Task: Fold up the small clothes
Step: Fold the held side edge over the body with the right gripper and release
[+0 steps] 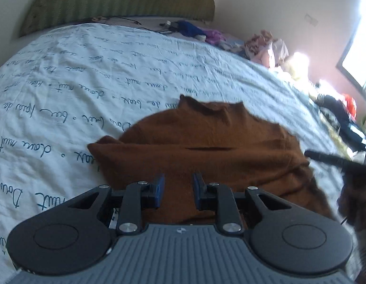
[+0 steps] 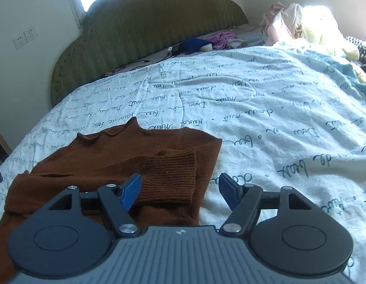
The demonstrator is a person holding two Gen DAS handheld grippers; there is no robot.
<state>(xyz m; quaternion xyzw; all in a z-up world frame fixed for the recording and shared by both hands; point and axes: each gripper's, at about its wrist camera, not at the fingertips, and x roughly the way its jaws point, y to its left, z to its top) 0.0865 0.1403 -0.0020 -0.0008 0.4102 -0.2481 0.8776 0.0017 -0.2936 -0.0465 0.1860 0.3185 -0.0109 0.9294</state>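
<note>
A brown sweater [image 2: 107,165] is laid flat on the bed [image 2: 277,118], one ribbed cuff [image 2: 171,177] folded across. The right gripper [image 2: 180,189] is spread wide over the cuff; the left gripper [image 1: 177,191] (narrower gap) is seemingly held empty above the sweater.

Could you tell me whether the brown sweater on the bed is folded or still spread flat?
Partly folded: the sweater has its ribbed cuff laid across the body.

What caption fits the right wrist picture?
Open right gripper above a brown sweater, its ribbed cuff folded over, on a script-printed bedsheet.
</note>
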